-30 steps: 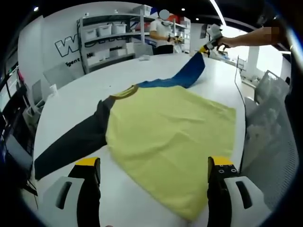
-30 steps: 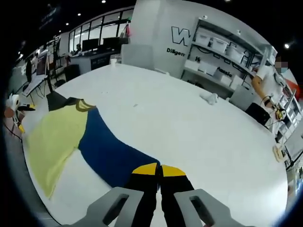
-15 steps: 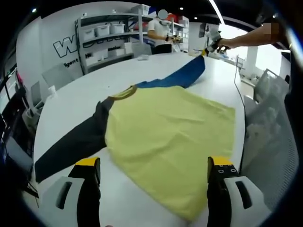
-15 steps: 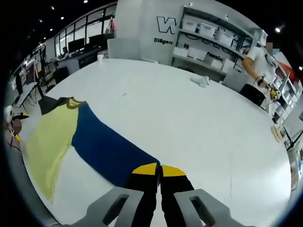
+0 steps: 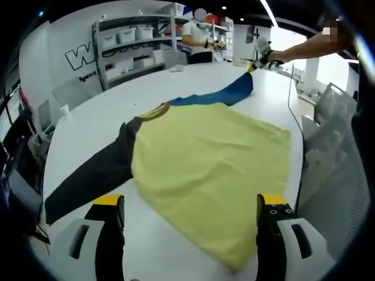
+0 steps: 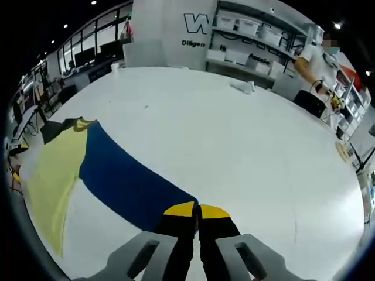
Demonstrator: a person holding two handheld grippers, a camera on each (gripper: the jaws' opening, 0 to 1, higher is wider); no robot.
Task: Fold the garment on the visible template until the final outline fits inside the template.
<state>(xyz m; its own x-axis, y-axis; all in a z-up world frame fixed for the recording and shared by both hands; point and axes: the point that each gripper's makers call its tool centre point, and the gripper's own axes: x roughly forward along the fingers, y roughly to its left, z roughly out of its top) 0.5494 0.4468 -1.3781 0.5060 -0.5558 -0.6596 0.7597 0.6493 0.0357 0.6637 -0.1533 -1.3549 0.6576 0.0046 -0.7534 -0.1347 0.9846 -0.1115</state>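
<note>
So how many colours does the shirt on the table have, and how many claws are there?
Yellow body: 1
Blue sleeve: 1
Black sleeve: 1
Claws: 2, left claw and right claw
Total: 3 colours, 2 claws

The white table [image 6: 234, 152] lies bare and open to the right of the blue sleeve [image 6: 126, 187] and on to the far edge, broken by a small white crumpled thing [image 6: 243, 88] far off near the shelving [image 6: 252, 41]. In the left gripper view, bare tabletop runs far-left of the garment [image 5: 205, 170]. A person [image 6: 316, 64] stands at the far side.
</note>
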